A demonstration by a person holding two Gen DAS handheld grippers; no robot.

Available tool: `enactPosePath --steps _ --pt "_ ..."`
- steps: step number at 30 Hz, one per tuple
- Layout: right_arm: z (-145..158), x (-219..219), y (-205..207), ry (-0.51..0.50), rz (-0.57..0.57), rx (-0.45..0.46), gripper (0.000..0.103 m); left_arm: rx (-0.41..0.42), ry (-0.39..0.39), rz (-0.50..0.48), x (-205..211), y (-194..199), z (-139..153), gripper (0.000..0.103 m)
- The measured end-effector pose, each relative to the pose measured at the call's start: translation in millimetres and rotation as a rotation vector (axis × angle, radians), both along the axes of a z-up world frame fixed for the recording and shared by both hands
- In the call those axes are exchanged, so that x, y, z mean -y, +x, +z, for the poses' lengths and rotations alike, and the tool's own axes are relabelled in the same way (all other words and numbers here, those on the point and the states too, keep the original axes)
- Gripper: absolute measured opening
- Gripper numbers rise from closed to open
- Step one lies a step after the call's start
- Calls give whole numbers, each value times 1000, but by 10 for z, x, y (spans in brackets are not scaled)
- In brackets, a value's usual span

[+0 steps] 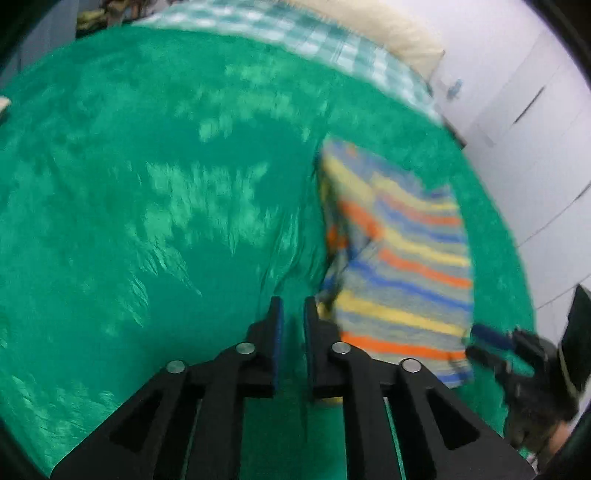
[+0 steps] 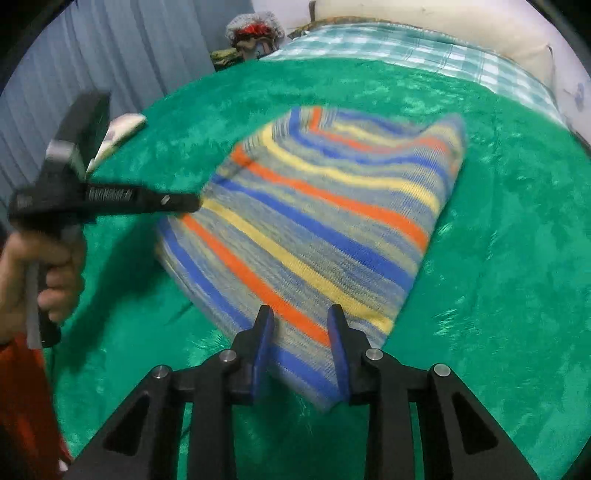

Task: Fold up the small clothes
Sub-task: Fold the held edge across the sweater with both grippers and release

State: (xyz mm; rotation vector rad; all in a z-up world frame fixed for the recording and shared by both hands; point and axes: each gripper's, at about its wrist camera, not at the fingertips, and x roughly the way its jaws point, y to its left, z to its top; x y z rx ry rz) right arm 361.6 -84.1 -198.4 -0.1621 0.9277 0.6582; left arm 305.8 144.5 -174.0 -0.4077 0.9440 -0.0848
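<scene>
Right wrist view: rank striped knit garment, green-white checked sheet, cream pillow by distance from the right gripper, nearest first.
1. Striped knit garment, folded on the green blanket, near edge between the right gripper fingers, which are apart.
2. Green-white checked sheet, beyond the blanket.
3. Cream pillow, at the very back, top right.

Two fisheye wrist views, each angled steeply down along its own fingers, close over a green blanket (image 1: 147,221); left facing mostly bare blanket, right centred on the striped garment (image 2: 314,229); garment and blanket shared.
</scene>
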Motion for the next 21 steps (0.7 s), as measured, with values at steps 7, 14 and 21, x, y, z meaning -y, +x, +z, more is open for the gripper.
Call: enactPosePath --steps 7,14,21 --pt "378 127 765 33 -108 58 31 131 23 -176 510 550 310 46" --pt "-321 65 1397 144 -266 -187 28 -109 13 -113 398 965 -349 48" --pt "223 83 625 93 -191 -14 28 -24 86 -100 325 205 -125 70"
